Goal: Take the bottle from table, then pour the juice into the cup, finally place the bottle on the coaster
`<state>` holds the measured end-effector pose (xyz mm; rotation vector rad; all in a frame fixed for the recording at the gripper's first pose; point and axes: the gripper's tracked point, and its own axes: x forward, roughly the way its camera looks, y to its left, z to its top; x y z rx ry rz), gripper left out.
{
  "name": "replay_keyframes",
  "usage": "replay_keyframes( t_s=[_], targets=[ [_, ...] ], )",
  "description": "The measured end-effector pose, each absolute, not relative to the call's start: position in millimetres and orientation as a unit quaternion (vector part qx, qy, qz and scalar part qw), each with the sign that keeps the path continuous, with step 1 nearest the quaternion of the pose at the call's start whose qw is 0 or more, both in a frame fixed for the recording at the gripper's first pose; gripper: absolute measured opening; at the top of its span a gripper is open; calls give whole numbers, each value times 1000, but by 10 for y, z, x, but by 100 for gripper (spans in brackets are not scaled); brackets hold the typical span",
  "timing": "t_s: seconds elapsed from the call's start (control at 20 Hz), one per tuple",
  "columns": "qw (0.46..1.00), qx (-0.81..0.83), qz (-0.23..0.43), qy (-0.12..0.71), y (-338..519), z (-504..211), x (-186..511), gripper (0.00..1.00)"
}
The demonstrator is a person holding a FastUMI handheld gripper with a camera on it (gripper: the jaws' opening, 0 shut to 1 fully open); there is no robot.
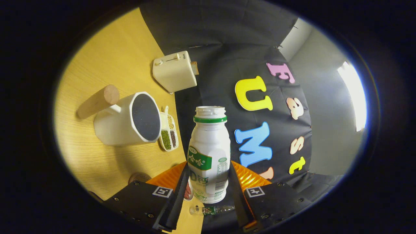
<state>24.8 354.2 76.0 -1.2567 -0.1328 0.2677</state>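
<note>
Gripper view: gripper (208, 191) clamps bottle (209, 152), mouth pointing beyond fingers.

Coaster (139, 177) half hidden behind the gripper (208, 191) jaws.

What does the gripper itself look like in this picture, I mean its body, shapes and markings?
The gripper has two flat, dark block-like bodies, one on each side, fastened with small screws. Each body carries a square white tag with a black pattern near its inner corner. Behind the tags, ribbed orange pieces slope toward the middle. The fingers are long, narrow bars with finely toothed inner edges. I see no cable and no sleeve.
</note>
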Motion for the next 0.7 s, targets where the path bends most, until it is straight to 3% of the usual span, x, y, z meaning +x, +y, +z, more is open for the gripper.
replay_keyframes(
  t_s=[0.7],
  targets=[
    [887, -426, 177, 9, 3521, 575, 295, 67]
  ],
)
